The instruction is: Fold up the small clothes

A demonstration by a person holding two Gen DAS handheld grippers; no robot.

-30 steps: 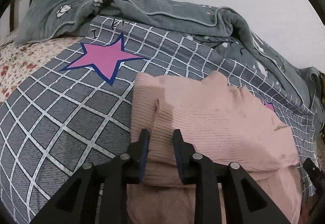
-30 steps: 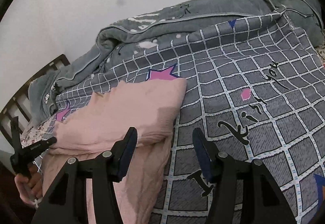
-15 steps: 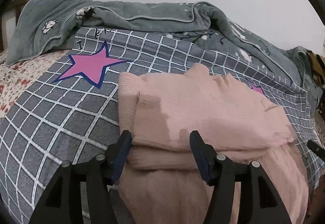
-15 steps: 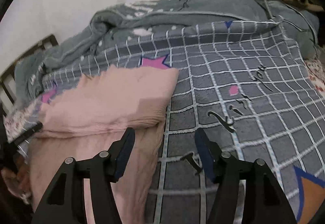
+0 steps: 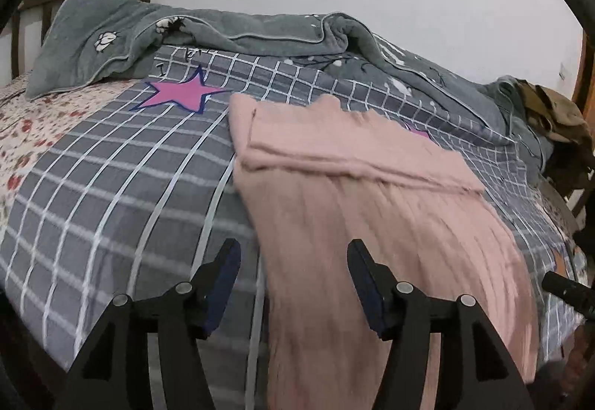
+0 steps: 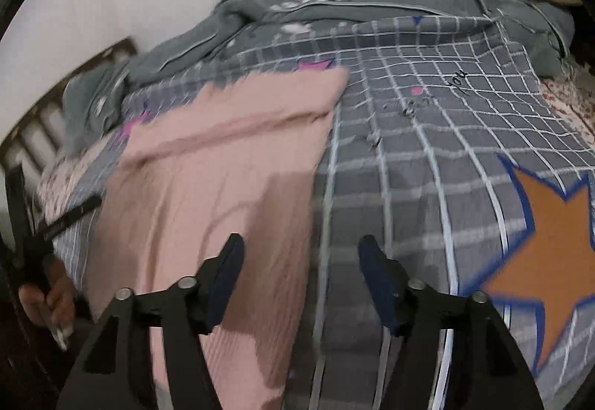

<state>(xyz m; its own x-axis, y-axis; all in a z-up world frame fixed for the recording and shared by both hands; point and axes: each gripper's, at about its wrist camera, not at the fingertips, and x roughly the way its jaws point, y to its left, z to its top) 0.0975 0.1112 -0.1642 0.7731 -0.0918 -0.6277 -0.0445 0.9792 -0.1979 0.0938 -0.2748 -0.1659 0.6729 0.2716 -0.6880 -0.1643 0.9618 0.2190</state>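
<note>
A pink ribbed knit garment (image 5: 372, 209) lies on the grey checked bed cover (image 5: 122, 172), its far part folded over into a flat band and its near part hanging over the bed's front edge. It also shows in the right wrist view (image 6: 223, 164). My left gripper (image 5: 293, 272) is open and empty, over the garment's near left edge. My right gripper (image 6: 301, 265) is open and empty, over the garment's near right edge. The left gripper also shows at the left of the right wrist view (image 6: 33, 235).
A rumpled grey blanket (image 5: 260, 34) lies along the back of the bed by the white wall. A wooden headboard (image 5: 33, 5) stands at the far left. A brown patterned cloth (image 5: 554, 116) lies at the far right. An orange star print (image 6: 550, 254) marks the cover.
My left gripper opened, letting go of the pink fold, and both grippers pulled back toward the bed's front edge. The folded band now lies flat farther away.
</note>
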